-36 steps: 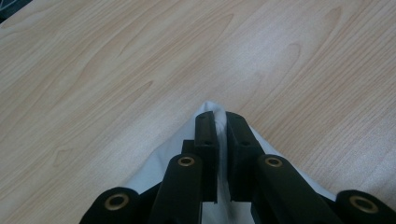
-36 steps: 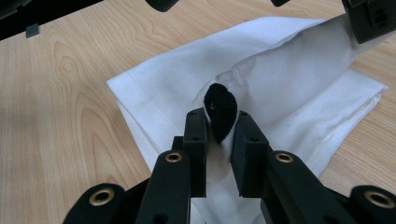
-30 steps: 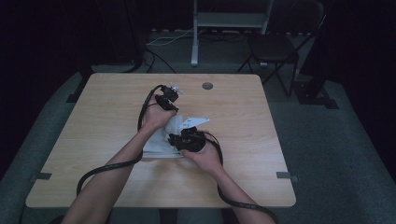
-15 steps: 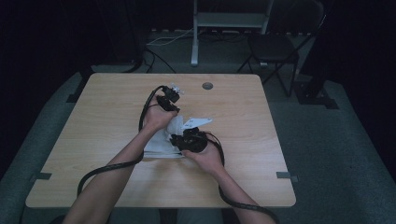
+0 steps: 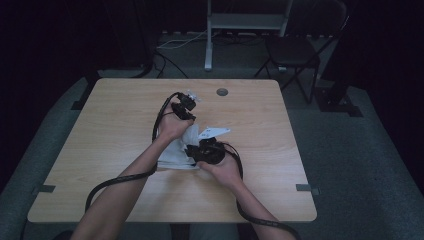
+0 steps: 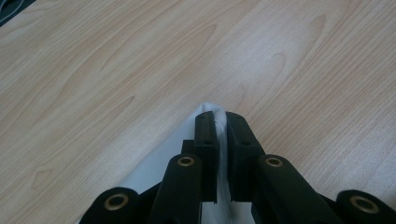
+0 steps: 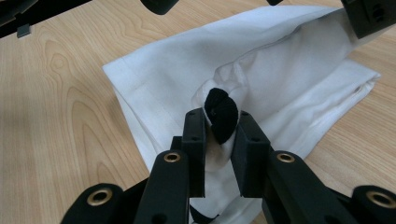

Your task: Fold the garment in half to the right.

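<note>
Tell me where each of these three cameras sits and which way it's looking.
High view: above the person's side, looking forward and down at the table; both forearms, left tongs and right tongs show.
Left gripper view: on the left tongs, looking along shut jaws pinching the white cloth.
Right gripper view: on the right tongs, looking along jaws gripping a black piece wrapped in cloth.
All share the white cloth and wooden tabletop.
</note>
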A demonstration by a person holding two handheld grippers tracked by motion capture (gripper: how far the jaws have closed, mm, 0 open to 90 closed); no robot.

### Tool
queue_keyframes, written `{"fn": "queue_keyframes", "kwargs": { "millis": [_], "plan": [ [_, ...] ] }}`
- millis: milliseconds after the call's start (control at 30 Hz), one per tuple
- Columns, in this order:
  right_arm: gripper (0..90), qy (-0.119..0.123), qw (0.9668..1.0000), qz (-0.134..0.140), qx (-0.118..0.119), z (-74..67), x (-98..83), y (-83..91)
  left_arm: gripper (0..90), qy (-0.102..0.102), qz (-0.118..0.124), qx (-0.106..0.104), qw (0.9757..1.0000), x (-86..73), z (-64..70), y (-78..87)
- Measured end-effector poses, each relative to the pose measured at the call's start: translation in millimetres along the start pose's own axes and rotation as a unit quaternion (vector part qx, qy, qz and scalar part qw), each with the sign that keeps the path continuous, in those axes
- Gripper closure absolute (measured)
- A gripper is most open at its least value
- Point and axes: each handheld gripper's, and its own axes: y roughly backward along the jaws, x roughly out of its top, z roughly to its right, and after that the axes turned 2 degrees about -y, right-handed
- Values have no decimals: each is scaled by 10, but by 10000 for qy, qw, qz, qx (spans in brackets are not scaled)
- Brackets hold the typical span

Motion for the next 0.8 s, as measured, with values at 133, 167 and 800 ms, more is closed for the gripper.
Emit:
{"fn": "queue_keyframes", "kwargs": {
  "millis": [133,167,800],
  "plan": [
    [768,-19,10000,0,6,2,-12,8,843,-65,-12,33,10000,14,23,-13],
    [768,-21,10000,3,1,4,-13,12,843,-97,-25,41,9999,17,27,-16],
    [766,-77,10000,0,-45,27,-58,68,839,-198,-6,69,9998,40,75,-30]
  ]
}}
